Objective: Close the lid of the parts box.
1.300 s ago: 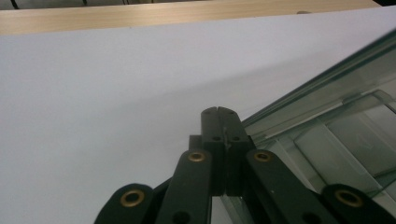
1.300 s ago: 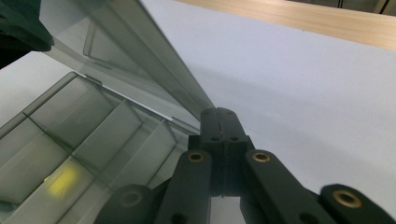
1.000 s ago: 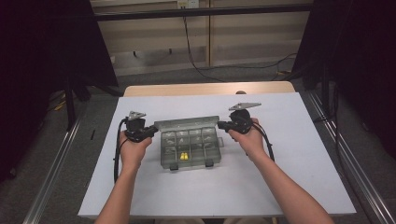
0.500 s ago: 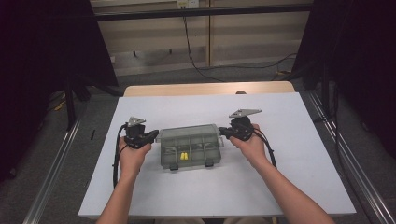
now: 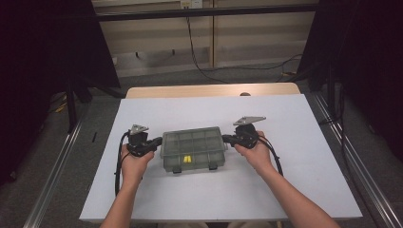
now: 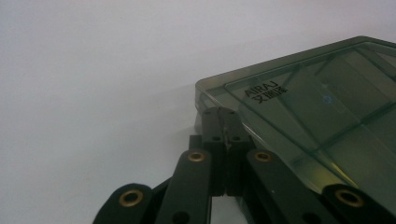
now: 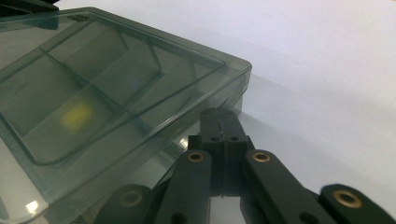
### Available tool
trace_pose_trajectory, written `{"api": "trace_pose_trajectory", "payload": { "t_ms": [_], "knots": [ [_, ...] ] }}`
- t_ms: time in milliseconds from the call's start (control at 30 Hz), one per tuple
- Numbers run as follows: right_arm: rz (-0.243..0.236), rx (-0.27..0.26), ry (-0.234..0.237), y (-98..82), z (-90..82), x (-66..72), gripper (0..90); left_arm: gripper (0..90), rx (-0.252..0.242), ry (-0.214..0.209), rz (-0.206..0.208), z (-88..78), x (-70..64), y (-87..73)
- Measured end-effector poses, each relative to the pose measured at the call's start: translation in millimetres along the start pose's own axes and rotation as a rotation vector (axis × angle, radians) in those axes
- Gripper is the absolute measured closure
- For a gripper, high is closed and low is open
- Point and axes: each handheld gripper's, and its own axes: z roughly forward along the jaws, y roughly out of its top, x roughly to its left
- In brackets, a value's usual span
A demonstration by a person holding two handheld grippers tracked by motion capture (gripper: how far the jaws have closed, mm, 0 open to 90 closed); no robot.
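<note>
A smoky clear plastic compartment box point(image 5: 192, 147) lies flat in the middle of the white table, its lid down. A small yellow item point(image 5: 187, 159) shows through the lid near the front. My left gripper point(image 5: 159, 141) is shut, its tips against the box's left end. In the left gripper view the closed jaws point(image 6: 223, 114) touch the side wall just below the lid point(image 6: 317, 107). My right gripper point(image 5: 225, 138) is shut at the box's right end. In the right gripper view its tips point(image 7: 219, 114) rest beside the box's corner point(image 7: 233, 74), with the yellow item point(image 7: 74, 115) blurred under the lid.
The white sheet point(image 5: 285, 180) covers the table, with a wooden edge point(image 5: 209, 90) at the far side. Two dark latches point(image 5: 177, 169) sit on the box's front wall. Metal rails point(image 5: 52, 180) run along both sides of the table, and cables lie on the floor beyond.
The lid, raised a second ago, has come down flat onto the box. Both grippers came forward with it and now sit at the box's ends.
</note>
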Motion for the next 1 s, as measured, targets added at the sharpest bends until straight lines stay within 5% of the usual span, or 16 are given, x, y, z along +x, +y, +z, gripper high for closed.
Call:
{"api": "trace_pose_trajectory", "payload": {
  "t_ms": [467, 1000],
  "knots": [
    [0.012, -0.036, -0.013, 10.0, -11.3, -0.1, 90.0, 90.0, -0.008, -0.017, 0.006, -11.8, 2.7, 9.6],
    [-0.075, -0.034, 0.047, 10.8, -16.9, 21.9, 90.0, 90.0, -0.012, -0.082, 0.041, -14.6, -13.4, 6.0]
  ]
}}
